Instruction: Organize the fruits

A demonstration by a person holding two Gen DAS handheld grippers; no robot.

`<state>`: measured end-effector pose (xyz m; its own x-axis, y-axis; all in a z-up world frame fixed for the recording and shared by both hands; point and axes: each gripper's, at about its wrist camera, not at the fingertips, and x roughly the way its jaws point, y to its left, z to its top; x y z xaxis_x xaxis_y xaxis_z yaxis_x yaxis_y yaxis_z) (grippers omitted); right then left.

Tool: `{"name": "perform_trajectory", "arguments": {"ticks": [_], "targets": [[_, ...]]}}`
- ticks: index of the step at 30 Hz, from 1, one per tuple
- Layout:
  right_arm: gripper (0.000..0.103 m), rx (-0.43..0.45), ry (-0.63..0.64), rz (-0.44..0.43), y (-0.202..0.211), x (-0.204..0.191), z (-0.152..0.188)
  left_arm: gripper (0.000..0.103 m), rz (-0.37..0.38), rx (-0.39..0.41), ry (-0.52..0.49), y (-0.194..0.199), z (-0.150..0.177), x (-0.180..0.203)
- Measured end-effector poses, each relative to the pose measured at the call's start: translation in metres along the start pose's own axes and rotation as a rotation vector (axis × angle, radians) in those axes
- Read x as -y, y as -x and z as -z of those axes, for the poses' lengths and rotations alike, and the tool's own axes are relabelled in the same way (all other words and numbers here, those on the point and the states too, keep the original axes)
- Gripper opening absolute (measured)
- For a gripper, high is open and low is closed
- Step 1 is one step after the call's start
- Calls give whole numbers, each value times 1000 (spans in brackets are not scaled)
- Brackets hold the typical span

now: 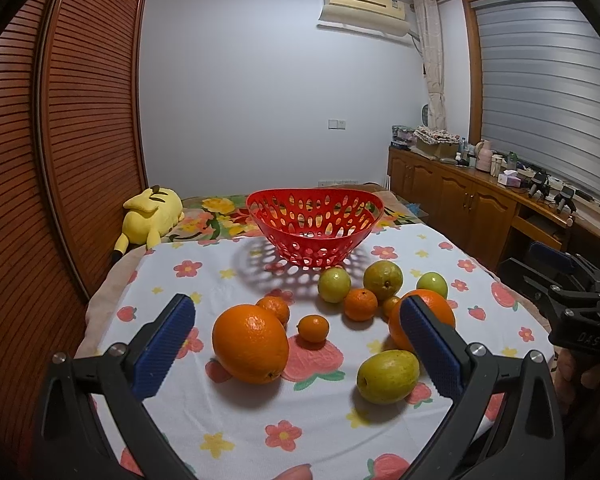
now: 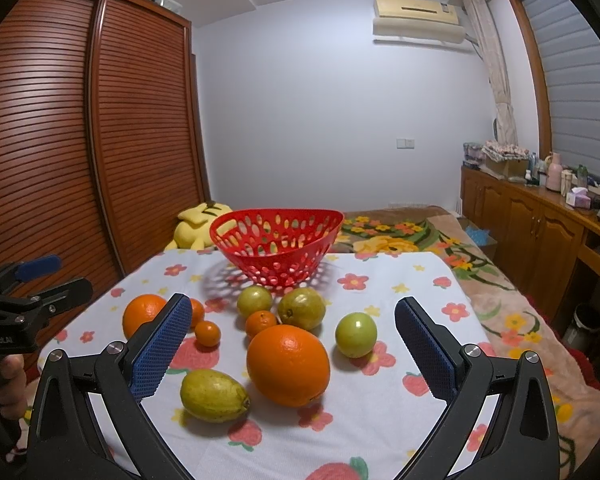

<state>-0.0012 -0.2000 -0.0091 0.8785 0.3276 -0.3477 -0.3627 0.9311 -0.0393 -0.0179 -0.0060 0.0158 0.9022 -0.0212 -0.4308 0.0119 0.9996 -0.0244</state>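
An empty red perforated basket (image 1: 314,226) (image 2: 278,240) stands at the far side of a floral cloth. Fruit lies loose in front of it. In the left wrist view a large orange (image 1: 251,343) sits between the fingers, with small tangerines (image 1: 313,328), green-yellow fruits (image 1: 387,376) and a second orange (image 1: 424,316) to the right. My left gripper (image 1: 296,344) is open and empty above the cloth. In the right wrist view a large orange (image 2: 288,365), a yellow-green fruit (image 2: 214,395) and a green fruit (image 2: 356,334) lie between the fingers. My right gripper (image 2: 294,346) is open and empty.
The floral cloth (image 1: 220,420) covers a table beside a bed with a yellow plush toy (image 1: 152,212). A louvred wooden wardrobe (image 1: 60,140) stands at the left. Wooden cabinets (image 1: 460,200) with clutter line the right wall. The right gripper body (image 1: 572,304) shows at the right edge.
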Motion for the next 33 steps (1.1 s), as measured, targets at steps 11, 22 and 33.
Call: {"name": "perform_trajectory", "arguments": {"ticks": [11,22,33], "targets": [[103,-3,0,0,0,0,0,103,3,-9,-1,-3,2,0],[103,-28,-3,2,-5,3,9,103,16,-50,13,-18,16,-3],[103,-95,9,-9,-22,4,25,103,47,-114,31,-44,35,-4]]}}
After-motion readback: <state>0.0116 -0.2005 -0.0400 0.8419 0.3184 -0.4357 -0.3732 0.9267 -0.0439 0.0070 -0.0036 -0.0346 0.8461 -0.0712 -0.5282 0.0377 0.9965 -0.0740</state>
